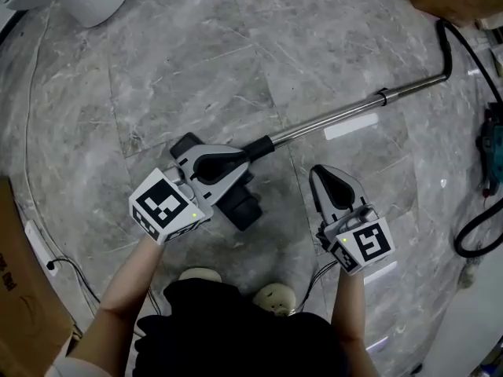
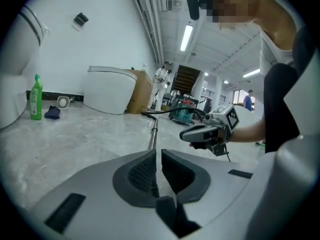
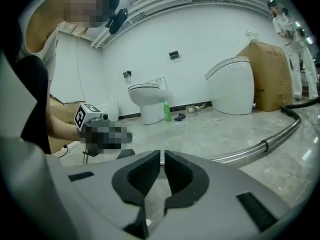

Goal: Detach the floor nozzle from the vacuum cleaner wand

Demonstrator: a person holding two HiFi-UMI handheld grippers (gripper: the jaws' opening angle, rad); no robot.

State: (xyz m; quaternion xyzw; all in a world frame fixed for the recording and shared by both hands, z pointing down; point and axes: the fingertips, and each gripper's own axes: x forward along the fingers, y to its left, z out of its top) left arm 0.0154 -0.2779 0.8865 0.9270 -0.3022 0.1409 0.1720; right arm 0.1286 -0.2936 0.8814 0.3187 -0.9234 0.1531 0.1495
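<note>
The vacuum's chrome wand (image 1: 354,112) lies slanted on the marble floor and ends in a black collar (image 1: 259,147) at the black floor nozzle (image 1: 240,207). My left gripper (image 1: 247,158) hovers over the nozzle's neck with its tips by the collar, shut and holding nothing. My right gripper (image 1: 317,172) is shut and empty, to the right of the nozzle and on the near side of the wand. In the left gripper view the shut jaws (image 2: 156,153) point along the wand (image 2: 152,134). From the right gripper (image 3: 162,155) the wand (image 3: 260,146) curves away to the right.
A black hose (image 1: 448,45) leaves the wand's far end. A teal tool (image 1: 493,144) and a black cable (image 1: 478,230) lie at the right, and a cardboard box (image 1: 20,289) at the left. Toilets (image 3: 150,101), a green bottle (image 3: 167,111) and a box (image 3: 272,76) stand along the wall.
</note>
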